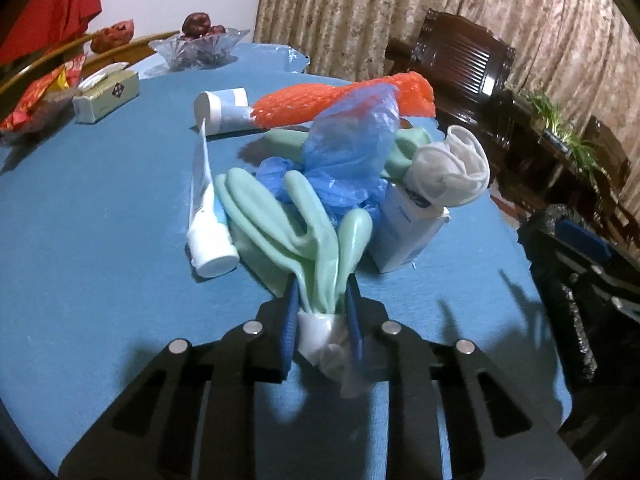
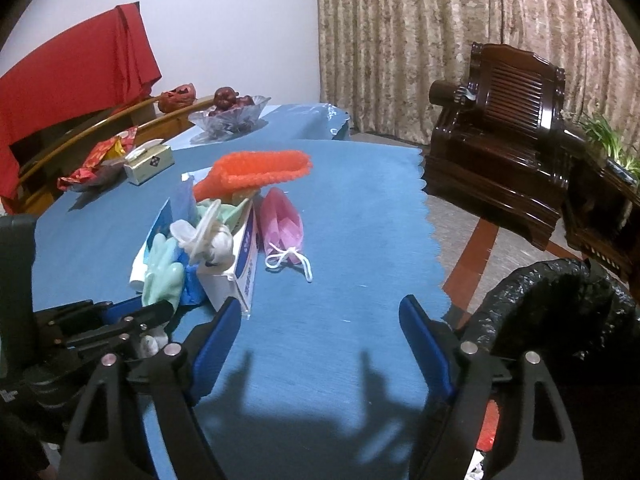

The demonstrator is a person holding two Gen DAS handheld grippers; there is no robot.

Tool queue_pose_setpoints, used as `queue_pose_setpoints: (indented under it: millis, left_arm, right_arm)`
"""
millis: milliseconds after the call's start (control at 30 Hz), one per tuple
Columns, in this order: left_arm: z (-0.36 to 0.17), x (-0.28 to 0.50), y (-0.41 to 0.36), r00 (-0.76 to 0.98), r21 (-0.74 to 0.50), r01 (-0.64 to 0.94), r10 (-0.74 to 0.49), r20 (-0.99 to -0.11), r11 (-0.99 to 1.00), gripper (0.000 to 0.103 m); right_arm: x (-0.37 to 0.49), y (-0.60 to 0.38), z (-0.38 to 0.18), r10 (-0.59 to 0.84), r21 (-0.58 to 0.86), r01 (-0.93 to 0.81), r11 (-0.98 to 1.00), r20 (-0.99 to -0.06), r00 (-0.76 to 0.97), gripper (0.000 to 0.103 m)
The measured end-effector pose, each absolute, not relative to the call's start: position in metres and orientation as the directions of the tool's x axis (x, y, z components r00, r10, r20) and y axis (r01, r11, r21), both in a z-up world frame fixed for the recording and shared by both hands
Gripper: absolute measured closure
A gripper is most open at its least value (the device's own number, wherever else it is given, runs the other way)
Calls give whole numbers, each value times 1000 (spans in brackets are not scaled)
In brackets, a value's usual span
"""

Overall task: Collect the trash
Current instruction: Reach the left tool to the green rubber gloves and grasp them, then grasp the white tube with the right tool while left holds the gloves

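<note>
In the left wrist view the left gripper (image 1: 320,300) sits at the bottom centre, its blue pads squeezed narrow on the cuff end of a pale green rubber glove (image 1: 296,224) with a bit of white crumpled plastic (image 1: 328,340) caught between them. The glove's fingers spread up into the heap of trash on the blue tablecloth (image 1: 100,240). A white tube (image 1: 206,216) lies touching the glove on its left. A crumpled blue plastic bag (image 1: 352,148) lies on top of the glove, and a white and blue carton (image 1: 404,232) with a white mask (image 1: 448,172) on it stands just right of it. Behind them lie an orange foam net (image 1: 344,98) and a second tube (image 1: 224,110).

In the right wrist view the right gripper (image 2: 320,320) is spread wide over bare cloth, nothing between its fingers. A pink mask (image 2: 280,220) lies above it, just right of the carton. A black bin bag (image 2: 560,308) gapes at the lower right edge, off the table. A tissue box (image 2: 150,164) and a glass bowl (image 2: 228,120) stand well back at the upper left.
</note>
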State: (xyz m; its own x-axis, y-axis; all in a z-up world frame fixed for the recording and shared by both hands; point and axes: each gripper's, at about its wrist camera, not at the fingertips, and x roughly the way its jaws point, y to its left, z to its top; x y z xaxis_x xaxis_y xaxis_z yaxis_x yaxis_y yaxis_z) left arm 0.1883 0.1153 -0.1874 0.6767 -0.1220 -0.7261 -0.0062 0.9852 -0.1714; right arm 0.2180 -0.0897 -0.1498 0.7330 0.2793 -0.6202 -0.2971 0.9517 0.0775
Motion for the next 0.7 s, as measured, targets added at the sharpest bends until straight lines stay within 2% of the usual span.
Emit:
queue_pose_setpoints:
  millis: [467,700]
  left_arm:
    - [-132,142,146,763,-218,-26,-121,-634,976,84]
    - [-122,132,181,781,-170,-101,-28,-624,980,84]
  right_arm:
    - [206,-58,-141,337,74,-370,926,-606,721,23]
    - [198,-18,-132,407,93,-440,893,-585,702,28]
